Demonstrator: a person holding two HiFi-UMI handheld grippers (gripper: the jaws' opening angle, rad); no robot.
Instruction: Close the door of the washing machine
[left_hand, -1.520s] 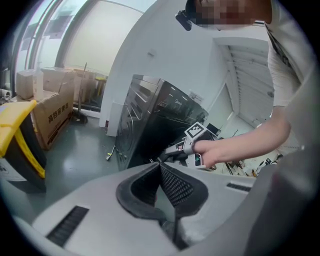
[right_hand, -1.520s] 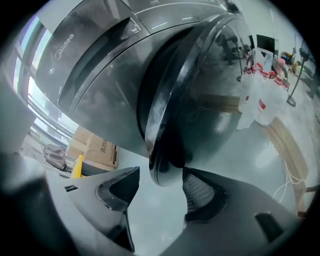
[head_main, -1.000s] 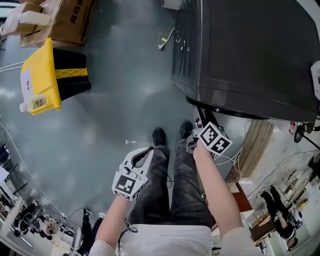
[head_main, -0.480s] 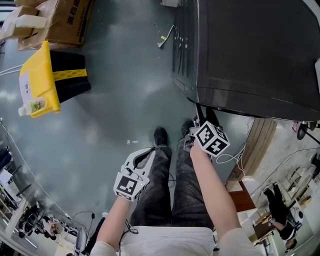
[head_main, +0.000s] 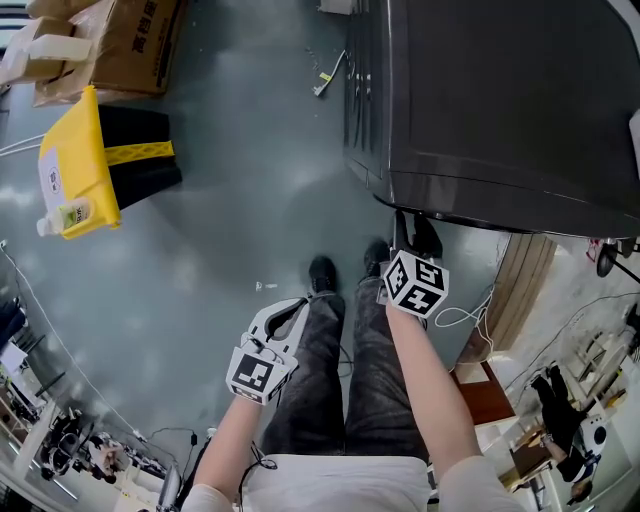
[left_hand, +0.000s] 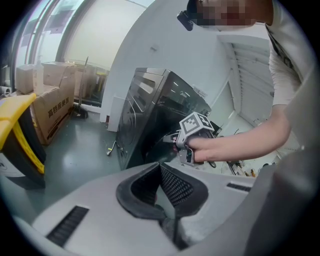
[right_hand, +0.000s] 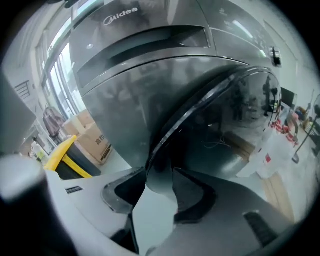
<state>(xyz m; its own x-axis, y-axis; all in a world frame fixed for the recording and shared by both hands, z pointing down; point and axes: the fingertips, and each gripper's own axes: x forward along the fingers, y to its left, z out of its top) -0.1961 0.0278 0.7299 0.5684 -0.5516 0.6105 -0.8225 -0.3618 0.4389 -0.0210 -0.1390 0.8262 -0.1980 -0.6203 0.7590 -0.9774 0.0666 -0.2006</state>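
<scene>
The right gripper (right_hand: 160, 182) is the one at the washer (head_main: 500, 100) — its jaws closing on the near rim of the open door (right_hand: 210, 115), which curves up and away to the far right — while the left gripper (head_main: 298, 305), clenched empty, hangs well apart to the left.

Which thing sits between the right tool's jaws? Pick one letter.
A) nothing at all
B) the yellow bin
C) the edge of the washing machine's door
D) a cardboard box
C: in the right gripper view the dark edge of the door runs down between the jaws of the right tool, which are closing on it.
</scene>
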